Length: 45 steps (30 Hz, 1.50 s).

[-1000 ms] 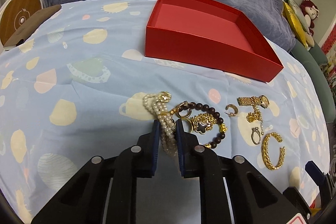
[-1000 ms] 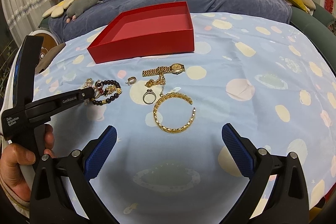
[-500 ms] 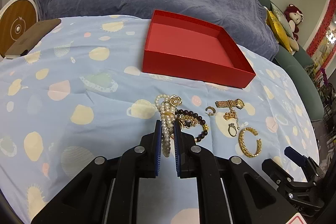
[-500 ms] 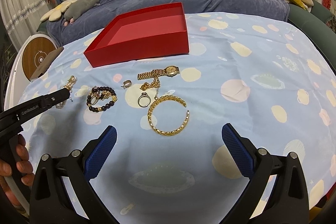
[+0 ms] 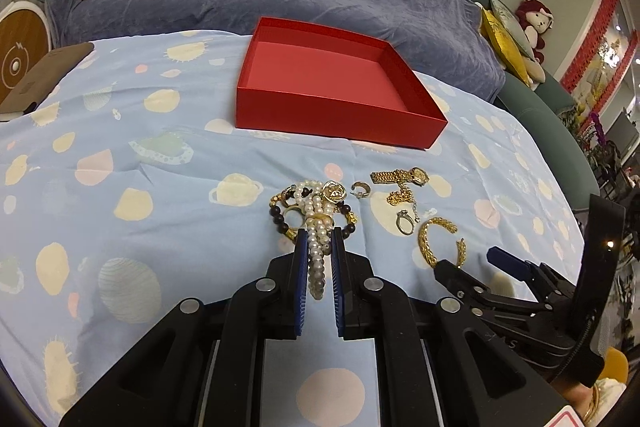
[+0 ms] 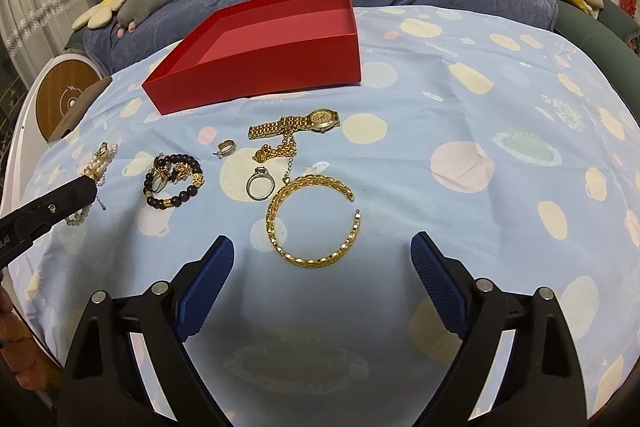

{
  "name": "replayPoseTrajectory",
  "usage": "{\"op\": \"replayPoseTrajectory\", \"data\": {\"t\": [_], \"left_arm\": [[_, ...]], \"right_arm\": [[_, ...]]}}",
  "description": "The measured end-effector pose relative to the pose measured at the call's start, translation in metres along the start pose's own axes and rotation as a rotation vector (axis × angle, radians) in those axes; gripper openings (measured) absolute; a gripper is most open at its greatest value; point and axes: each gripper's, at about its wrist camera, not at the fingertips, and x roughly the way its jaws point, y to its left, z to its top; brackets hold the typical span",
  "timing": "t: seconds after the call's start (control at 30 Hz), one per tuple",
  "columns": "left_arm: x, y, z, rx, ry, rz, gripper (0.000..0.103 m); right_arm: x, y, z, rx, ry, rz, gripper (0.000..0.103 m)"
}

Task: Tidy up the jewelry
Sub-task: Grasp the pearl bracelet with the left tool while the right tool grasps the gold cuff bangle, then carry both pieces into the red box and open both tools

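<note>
Left wrist view shows the left gripper (image 5: 319, 247) pinched tight on a pearl bracelet (image 5: 317, 227), whose strands run up between the blue pads, with a gold charm at the far end. From the right wrist view the pearls seem to hang clear of the cloth, though the fisheye angle makes that hard to be sure of. Just past the pearls, a dark bead bracelet (image 5: 348, 217) with gold ornaments lies on the pale blue patterned sheet (image 5: 120, 155). To its right sit a small hoop earring (image 5: 361, 190), a gold watch (image 5: 401, 177), a gold chain (image 5: 400, 195) touching the watch band, a silver ring (image 5: 404, 222) and an open gold bangle (image 5: 440, 241). A red box (image 5: 336, 87), open and with only its red floor showing, stands farther back on the sheet, well apart from the jewelry.

Right wrist view has the right gripper (image 6: 322, 269) with its jaws standing wide; they have just been closing a little, and nothing is pressed between the pads. The gold bangle lies flat on the sheet just ahead of the fingertips, between their lines, touching neither pad. The ring lies just beside the bangle's upper left curve, and the watch is beyond it, near the front wall of the box. At far left the black finger of the left gripper reaches in with the pearls in its grip
</note>
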Motion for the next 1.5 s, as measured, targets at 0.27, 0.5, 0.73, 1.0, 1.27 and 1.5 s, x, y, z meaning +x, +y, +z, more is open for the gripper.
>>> {"op": "replayPoseTrajectory", "data": {"t": [0.27,0.5,0.73,1.0,1.27,1.5], "left_arm": [[0.001,-0.003,-0.003,0.012,0.004,-0.003,0.009],[0.001,-0.003,-0.002,0.015,-0.003,0.001,0.009],[-0.002,0.000,0.005,0.006,-0.019,0.004,0.009],[-0.001,-0.012,0.065,0.049,-0.041,-0.009,0.009],[0.058,-0.011,0.172,0.097,-0.068,0.016,0.009],[0.136,0.007,0.224,0.087,-0.049,0.085,0.009]], "right_arm": [[0.014,0.009,0.000,-0.043,0.000,-0.046,0.068],[0.011,0.002,0.002,-0.020,-0.024,-0.041,0.053],[-0.013,0.001,0.014,0.004,-0.074,0.012,0.053],[-0.035,0.011,0.085,-0.047,-0.144,0.075,0.053],[0.010,0.021,0.194,-0.110,-0.207,0.074,0.053],[0.088,0.013,0.249,-0.061,-0.122,0.091,0.053]]}}
